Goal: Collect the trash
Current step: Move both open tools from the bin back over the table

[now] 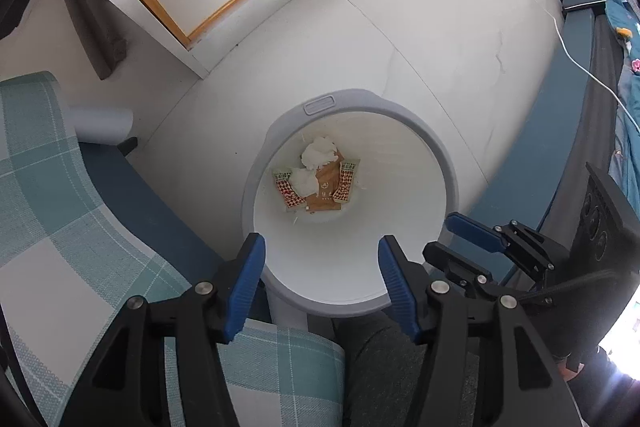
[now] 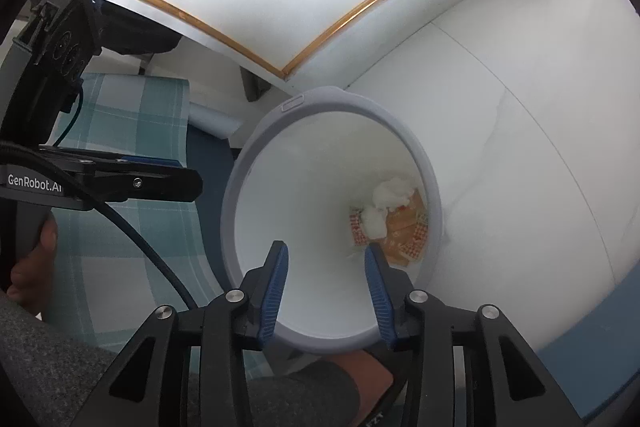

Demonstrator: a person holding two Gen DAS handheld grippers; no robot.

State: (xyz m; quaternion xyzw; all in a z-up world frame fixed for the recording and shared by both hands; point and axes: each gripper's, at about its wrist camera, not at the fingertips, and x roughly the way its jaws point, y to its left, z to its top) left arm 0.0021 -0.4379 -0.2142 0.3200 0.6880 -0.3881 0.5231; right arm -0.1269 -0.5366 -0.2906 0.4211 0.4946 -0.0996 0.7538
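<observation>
Above a round white waste bin with a pale grey rim, both grippers point down into its mouth. At the bottom of the bin lie two crumpled white tissues on top of flattened brown and red-and-white patterned snack wrappers. Jaws of the left gripper stand apart with nothing between the blue pads. Beside it, the right gripper likewise has its blue pads parted and empty, framing the bin's white inner wall. Next to the bin, on the left of both views, hangs a teal and white checked cloth. A white tiled floor lies beyond the bin, with a white cable trailing along it by a dark blue edge
</observation>
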